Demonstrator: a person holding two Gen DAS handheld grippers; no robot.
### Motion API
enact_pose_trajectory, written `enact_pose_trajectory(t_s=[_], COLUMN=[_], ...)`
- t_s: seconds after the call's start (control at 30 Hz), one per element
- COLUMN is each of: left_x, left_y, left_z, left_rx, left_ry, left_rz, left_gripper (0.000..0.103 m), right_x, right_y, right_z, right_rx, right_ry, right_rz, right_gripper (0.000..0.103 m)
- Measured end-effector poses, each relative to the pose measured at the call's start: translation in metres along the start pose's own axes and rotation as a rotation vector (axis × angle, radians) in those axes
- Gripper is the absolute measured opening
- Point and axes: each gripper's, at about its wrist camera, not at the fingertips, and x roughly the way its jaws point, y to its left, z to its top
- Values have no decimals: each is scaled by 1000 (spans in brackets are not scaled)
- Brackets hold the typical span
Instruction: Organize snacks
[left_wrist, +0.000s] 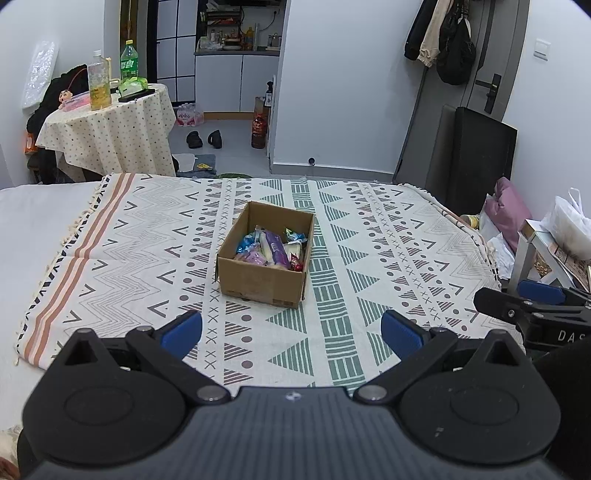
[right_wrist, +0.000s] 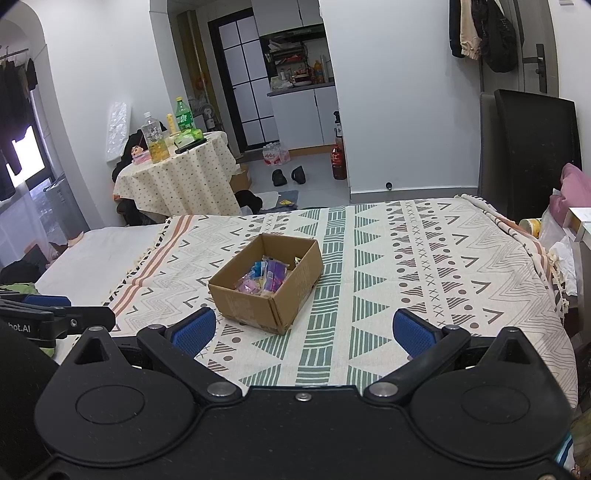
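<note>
Judging by the snacks (left_wrist: 271, 247) already in the box (left_wrist: 258, 284), little remains; both hand-held grippers, left (left_wrist: 291, 332) and right (right_wrist: 304, 332), spread empty.

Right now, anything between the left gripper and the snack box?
Nothing: only bare patterned blanket lies between the open left gripper and the cardboard box, as the left wrist view shows. The snacks are inside the box.
</note>
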Motion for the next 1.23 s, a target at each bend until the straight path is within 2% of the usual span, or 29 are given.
enact_pose_trajectory(t_s=[1.23], left_x=[-2], left_y=[-3], left_z=[2], left_rx=[-3], left_ry=[-6], left_rz=[0], left_gripper=[103], right_x=[0], right_y=[-1], right_z=[-1], right_rx=[0], right_ry=[-2], right_rz=[-1], right_gripper=[103])
